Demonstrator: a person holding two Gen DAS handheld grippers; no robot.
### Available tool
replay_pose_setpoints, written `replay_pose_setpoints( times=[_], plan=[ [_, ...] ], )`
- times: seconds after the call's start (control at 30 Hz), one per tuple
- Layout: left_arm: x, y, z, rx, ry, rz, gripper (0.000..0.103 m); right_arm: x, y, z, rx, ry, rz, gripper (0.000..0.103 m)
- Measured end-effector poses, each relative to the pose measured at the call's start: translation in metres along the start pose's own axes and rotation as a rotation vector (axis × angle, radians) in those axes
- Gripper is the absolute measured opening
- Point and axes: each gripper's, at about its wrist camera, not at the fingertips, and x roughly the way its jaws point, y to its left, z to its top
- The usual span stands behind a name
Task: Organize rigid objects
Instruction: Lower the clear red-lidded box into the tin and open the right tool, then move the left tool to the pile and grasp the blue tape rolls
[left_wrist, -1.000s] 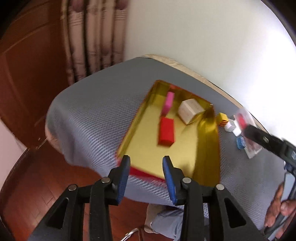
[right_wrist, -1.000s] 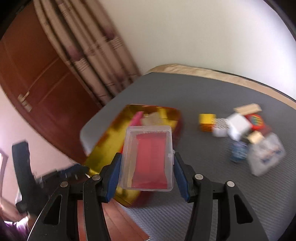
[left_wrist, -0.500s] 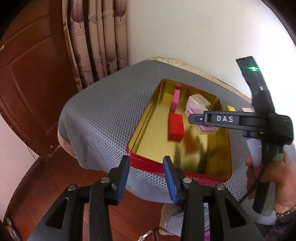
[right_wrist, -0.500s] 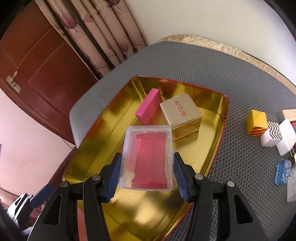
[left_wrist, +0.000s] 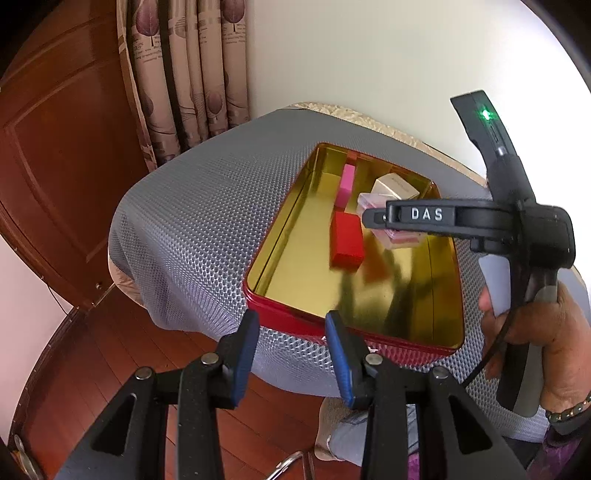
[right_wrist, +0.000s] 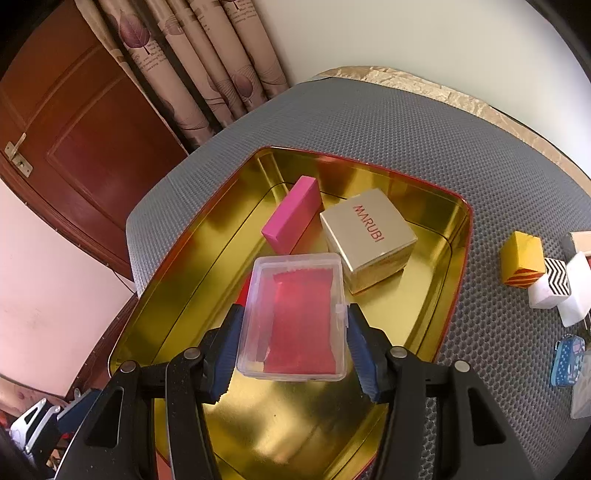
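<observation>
Clear plastic box (right_wrist: 295, 317) between the opening right tongs (right_wrist: 291, 343) over the gold tin (right_wrist: 177, 295); left tongs (left_wrist: 291, 354) narrowly parted, empty.

Counter (right_wrist: 388, 122): covered with grey honeycomb-textured mat, a beige cloth edge showing along the far side. Directly on it: one red-rimmed, gold-lined tin tray (right_wrist: 463, 236); beside the tray, apart from it, a yellow striped cube (right_wrist: 522, 258), a white cube with black zigzag (right_wrist: 552, 286), a plain white block (right_wrist: 578, 295), a small blue patterned case (right_wrist: 567, 362).
</observation>
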Motion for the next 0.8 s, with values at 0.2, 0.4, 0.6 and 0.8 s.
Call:
replay_pose_setpoints(
  times=[0.2,0.4,0.6,0.8],
  plan=[
    [-0.001,-0.003,0.001,0.007,-0.002,0.01,0.037,-0.025,-0.004,-0.007,0.024,-0.063,0.071,0.054],
    [-0.009,-0.011,0.003,0.044,-0.034,0.02,0.037,-0.082,-0.027,-0.051,0.024,-0.19,0.053,0.057],
    [-0.017,-0.036,0.008,0.112,-0.006,-0.094,0.037,-0.139,-0.114,-0.132,0.088,-0.234,-0.225,0.064],
    [-0.025,-0.093,0.026,0.173,0.057,-0.298,0.038,-0.186,-0.213,-0.204,0.176,-0.197,-0.539,0.064]
  ],
)
